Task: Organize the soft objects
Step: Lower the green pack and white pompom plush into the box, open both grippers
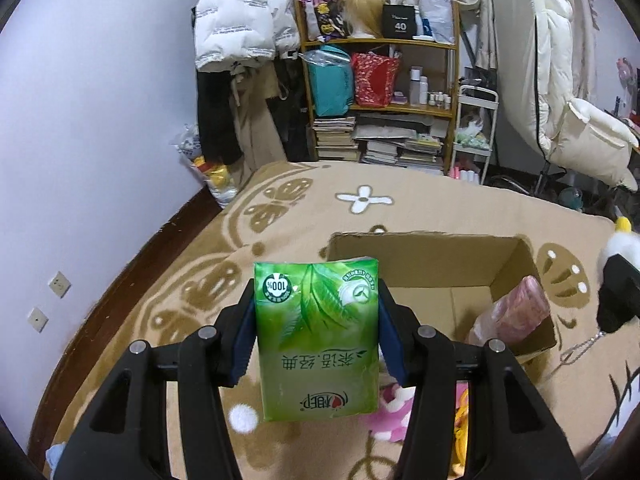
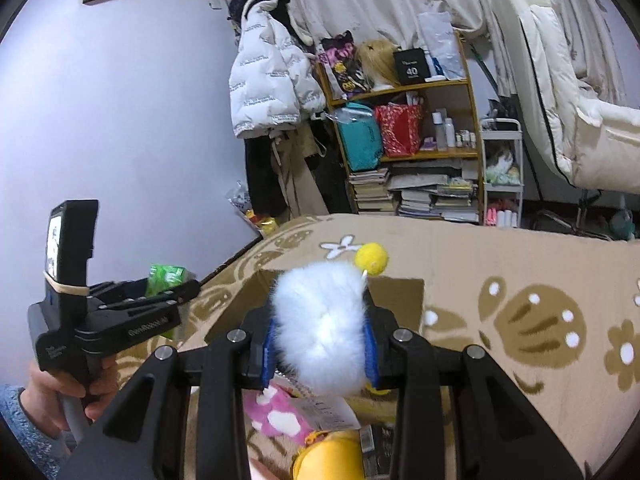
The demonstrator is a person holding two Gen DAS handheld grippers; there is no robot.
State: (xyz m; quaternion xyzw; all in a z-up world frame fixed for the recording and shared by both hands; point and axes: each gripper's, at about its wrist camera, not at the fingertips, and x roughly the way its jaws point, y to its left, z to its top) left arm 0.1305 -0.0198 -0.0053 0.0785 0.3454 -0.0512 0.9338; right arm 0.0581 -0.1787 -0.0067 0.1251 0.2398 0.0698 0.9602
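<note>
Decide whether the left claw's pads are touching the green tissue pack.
Touching. The left wrist view shows the left claw with both blue pads pressed against the sides of the green tissue pack.

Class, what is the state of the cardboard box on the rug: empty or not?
Not empty. The cardboard box is open-topped, and a pink packet leans against its right inside wall.

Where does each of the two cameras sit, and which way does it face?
Left wrist: on the left gripper, facing forward over the green tissue pack it clamps toward the cardboard box; only its own fingers show.
Right wrist: on the right gripper, facing forward over the white fluffy toy; the person's left hand shows.
Shared: box, tissue pack, shelf.
</note>
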